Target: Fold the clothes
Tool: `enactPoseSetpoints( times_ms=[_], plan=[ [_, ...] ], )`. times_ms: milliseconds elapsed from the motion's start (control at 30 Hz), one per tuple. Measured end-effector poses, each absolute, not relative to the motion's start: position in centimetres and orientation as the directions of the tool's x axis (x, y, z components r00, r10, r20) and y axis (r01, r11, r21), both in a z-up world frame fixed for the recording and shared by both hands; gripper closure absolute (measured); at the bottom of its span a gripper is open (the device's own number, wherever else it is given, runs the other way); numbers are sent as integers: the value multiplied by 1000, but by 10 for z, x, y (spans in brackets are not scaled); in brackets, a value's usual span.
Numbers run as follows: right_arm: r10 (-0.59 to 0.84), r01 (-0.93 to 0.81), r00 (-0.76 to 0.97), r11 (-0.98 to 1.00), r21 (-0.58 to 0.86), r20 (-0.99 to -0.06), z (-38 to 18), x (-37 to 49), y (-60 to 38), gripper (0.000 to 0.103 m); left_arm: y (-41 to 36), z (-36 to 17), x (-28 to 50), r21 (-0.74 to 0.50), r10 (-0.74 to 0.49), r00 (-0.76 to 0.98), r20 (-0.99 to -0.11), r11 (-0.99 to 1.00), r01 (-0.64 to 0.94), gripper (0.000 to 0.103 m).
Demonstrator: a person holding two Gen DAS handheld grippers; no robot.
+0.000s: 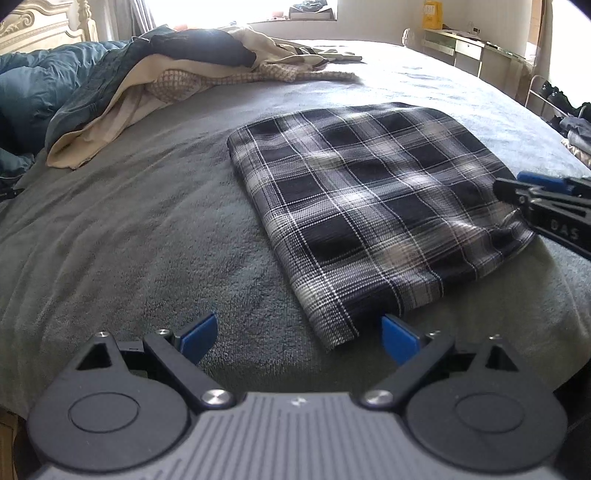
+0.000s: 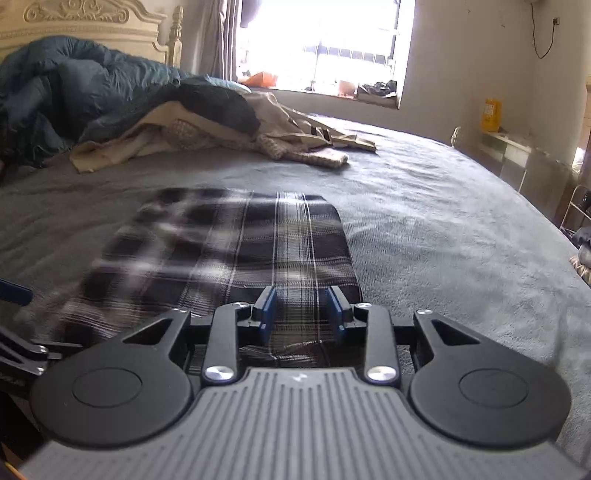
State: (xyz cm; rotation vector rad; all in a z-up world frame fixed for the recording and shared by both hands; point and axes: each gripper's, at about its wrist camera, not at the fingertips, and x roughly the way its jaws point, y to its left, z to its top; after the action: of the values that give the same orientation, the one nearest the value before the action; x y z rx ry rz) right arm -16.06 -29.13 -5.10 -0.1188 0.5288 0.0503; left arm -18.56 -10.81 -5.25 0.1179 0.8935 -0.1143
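A lived-in home bedroom. A wide bed under a grey fleece cover fills both views, backed by a carved cream headboard. A rumpled blue duvet and a heap of unfolded clothes lie near the headboard. Daylight pours through a curtained window with clutter on its sill, and a low desk stands against the far wall.
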Motion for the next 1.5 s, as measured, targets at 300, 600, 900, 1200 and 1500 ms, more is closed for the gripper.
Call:
enactPoseSetpoints(
  times_ms=[300, 600, 900, 1200, 1500],
  plan=[
    [30, -69, 833, 996, -50, -552, -71, -153, -298, 75, -107, -56, -184, 60, -40, 614, -788, 988, 141, 8],
    [29, -68, 832, 996, -51, -553, -73, -150, -297, 75, -107, -58, -183, 71, -31, 611, -791, 987, 142, 7],
    [32, -67, 835, 997, -45, -549, -75, -150, -297, 75, -108, -60, -181, 75, -26, 610, -792, 987, 140, 7],
    [39, -56, 841, 998, -15, -539, -74, -152, -301, 75, -103, -61, -185, 57, -49, 618, -785, 987, 150, 6],
    [75, 45, 898, 965, 260, -434, -50, -196, -345, 74, -77, -54, -194, -90, -217, 644, -734, 970, 225, 5]
  ],
)
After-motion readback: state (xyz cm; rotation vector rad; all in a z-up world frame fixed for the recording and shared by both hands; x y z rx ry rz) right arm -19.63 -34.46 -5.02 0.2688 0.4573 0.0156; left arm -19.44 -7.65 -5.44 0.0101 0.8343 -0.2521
